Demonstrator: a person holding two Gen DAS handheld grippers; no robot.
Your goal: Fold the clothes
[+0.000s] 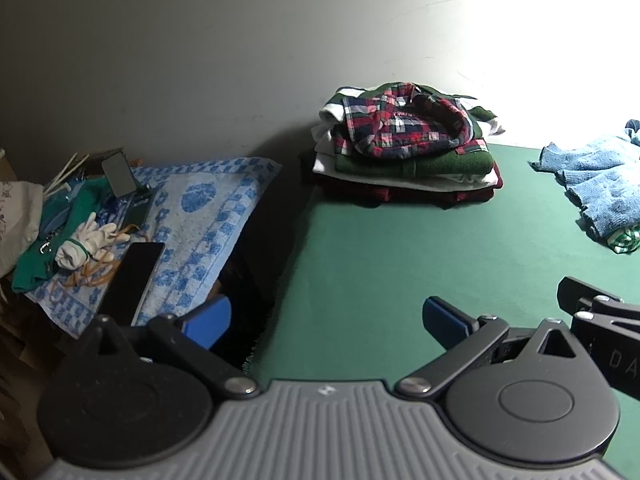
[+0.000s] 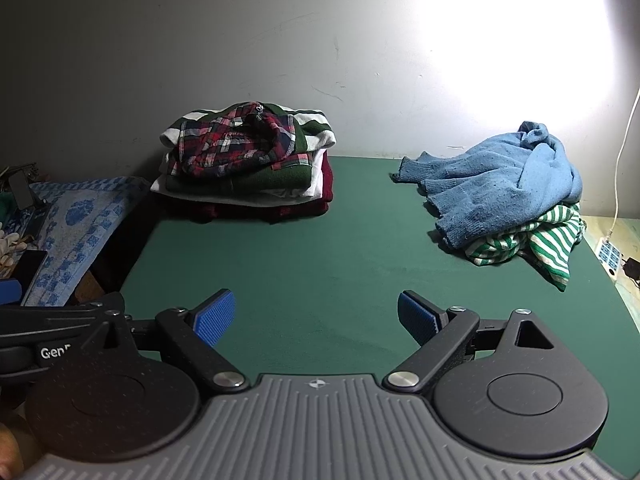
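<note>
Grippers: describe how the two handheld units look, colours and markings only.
Both the left gripper and right gripper match: ribbed grey body with a small emblem, black round pivot housings, black linkage arms with silver rivets, and ridged blue pads. White partial lettering marks each unit's side.

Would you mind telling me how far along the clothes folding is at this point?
Done: a folded stack sits at the table's far left, plaid shirt on top. In hand: nothing; the left gripper and right gripper are both open and empty. Left: the blue sweater and the striped garment under it lie crumpled at the right.
</note>
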